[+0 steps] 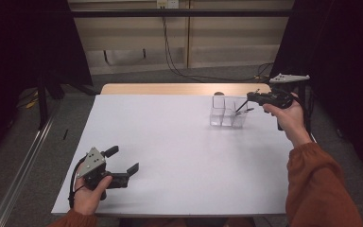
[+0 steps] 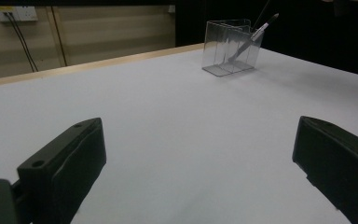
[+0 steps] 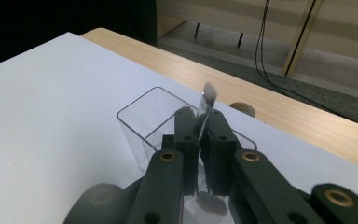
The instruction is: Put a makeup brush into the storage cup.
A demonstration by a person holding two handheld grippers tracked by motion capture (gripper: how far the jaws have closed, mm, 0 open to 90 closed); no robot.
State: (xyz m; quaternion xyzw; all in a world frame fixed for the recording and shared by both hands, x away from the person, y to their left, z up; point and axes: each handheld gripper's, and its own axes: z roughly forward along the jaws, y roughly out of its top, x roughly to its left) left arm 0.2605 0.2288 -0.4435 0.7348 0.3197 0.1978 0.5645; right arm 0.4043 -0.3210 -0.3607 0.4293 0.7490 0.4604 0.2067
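High view above table (image 1: pixel 170 142); gripper views low, close, sharing clear holder (image 2: pixel 230 46).

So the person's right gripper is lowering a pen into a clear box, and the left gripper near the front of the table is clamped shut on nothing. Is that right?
Not quite. The left gripper isn't shut: the left gripper view shows its jaws spread wide apart over the bare white table. The rest holds: the right gripper is closed on a pen that leans into the clear box.

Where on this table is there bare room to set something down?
Nearly all of the white table is bare, from the left hand-held gripper up to the clear holder. It is crowded only there, where the right hand-held gripper grips a pen.
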